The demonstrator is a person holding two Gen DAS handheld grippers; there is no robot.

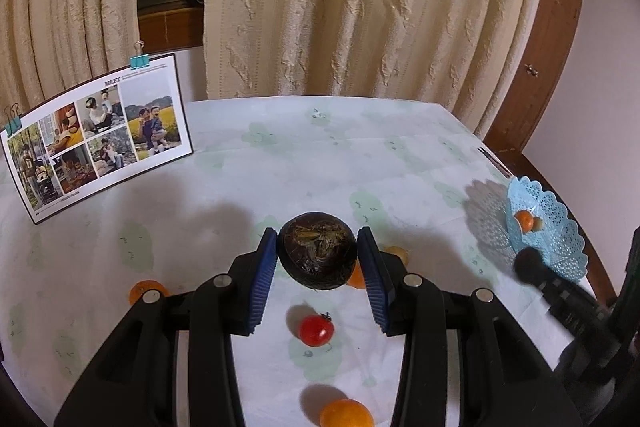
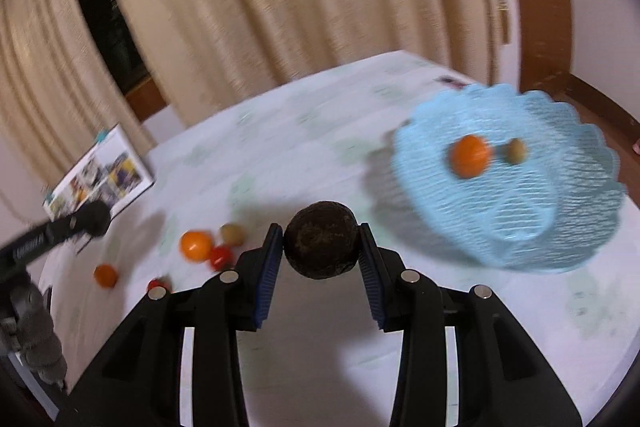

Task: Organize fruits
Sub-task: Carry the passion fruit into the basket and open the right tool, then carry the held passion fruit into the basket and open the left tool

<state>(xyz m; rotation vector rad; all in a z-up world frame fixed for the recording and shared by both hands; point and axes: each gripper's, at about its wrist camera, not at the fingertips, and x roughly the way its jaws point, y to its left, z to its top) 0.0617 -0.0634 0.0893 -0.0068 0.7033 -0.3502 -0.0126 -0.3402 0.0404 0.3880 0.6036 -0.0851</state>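
In the left wrist view my left gripper (image 1: 317,239) is shut on a dark brown round fruit (image 1: 317,261), held above the table. Under it lie a red tomato (image 1: 316,330) and several orange fruits (image 1: 346,414). In the blurred right wrist view my right gripper (image 2: 320,231) is shut on a second dark round fruit (image 2: 322,249), lifted off the table to the left of the light blue lattice basket (image 2: 560,223). That basket holds an orange fruit (image 2: 469,155) and a small olive-coloured one (image 2: 516,150). The basket (image 1: 560,227) also shows at the left view's right edge.
A photo board (image 1: 100,135) with binder clips leans at the table's far left. Loose orange, red and greenish fruits (image 2: 195,245) lie on the patterned tablecloth (image 1: 320,155) left of the right gripper. Curtains hang behind the table. A wooden door stands at the far right.
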